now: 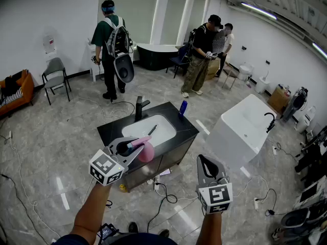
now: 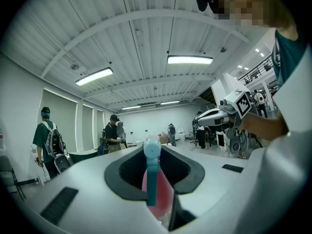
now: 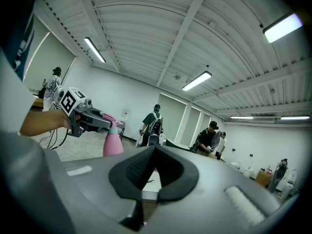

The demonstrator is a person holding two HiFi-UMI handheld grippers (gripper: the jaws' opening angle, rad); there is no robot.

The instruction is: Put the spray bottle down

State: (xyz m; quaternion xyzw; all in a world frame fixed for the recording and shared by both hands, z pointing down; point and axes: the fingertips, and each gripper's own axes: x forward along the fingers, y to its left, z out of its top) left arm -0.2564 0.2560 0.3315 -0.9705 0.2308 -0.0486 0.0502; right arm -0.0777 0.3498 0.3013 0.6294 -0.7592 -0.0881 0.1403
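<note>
- The left hand-held gripper (image 1: 137,148) has its jaws part-way closed on the neck of the pink spray bottle (image 1: 147,152), just under the bottle's pale blue spray head
- The bottle hangs from those jaws in the air, in line with the near edge of the black tabletop (image 1: 176,120)
- The right hand-held gripper (image 1: 201,160) is beside it, lower right, with its jaw tips together and nothing between them
- The tabletop has a white sink (image 1: 158,131), a black faucet (image 1: 139,107) and a small blue bottle (image 1: 183,107)
- Around it are a grey tiled floor (image 1: 56,137) with cables, a white bathtub (image 1: 245,126), and people standing at the back
</note>
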